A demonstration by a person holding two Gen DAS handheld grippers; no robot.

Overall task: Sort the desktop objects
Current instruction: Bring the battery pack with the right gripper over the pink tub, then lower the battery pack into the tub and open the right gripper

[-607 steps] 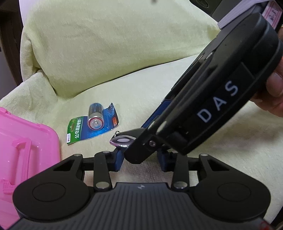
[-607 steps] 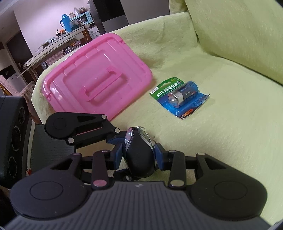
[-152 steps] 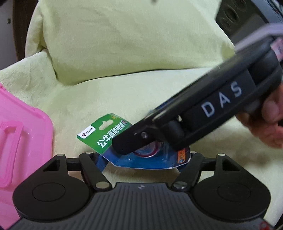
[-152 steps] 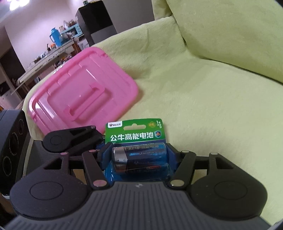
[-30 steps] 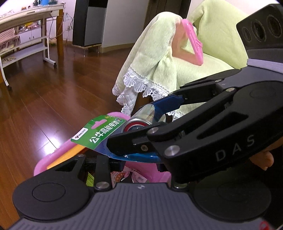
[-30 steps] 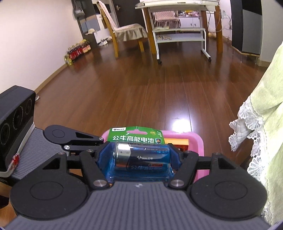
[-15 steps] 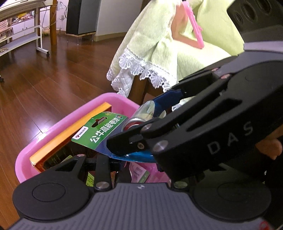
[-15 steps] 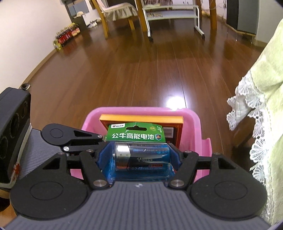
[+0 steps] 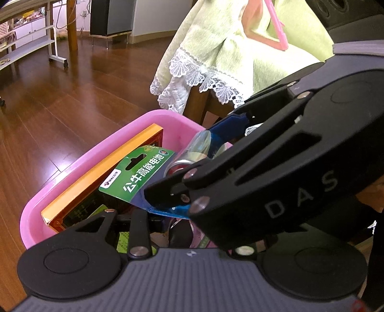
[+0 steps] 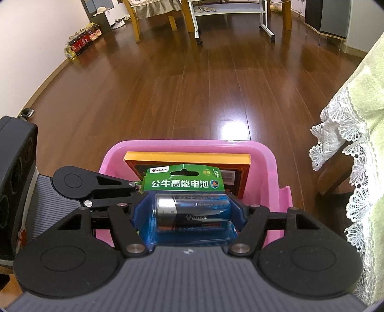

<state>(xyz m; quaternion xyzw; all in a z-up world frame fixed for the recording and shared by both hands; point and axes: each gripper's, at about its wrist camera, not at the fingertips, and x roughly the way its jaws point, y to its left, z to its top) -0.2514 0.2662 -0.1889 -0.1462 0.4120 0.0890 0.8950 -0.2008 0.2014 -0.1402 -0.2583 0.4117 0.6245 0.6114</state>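
The right tongs (image 10: 189, 213) grip a battery blister pack (image 10: 189, 211) just above the open pink bin (image 10: 271, 158) holding an orange-edged box (image 10: 187, 157); the left tongs' (image 9: 153, 216) state is hidden.

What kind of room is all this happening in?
Most likely a home living room: polished wooden floor, a seat draped in a lace-edged green cover, and a wooden chair beside a white shelf cart.
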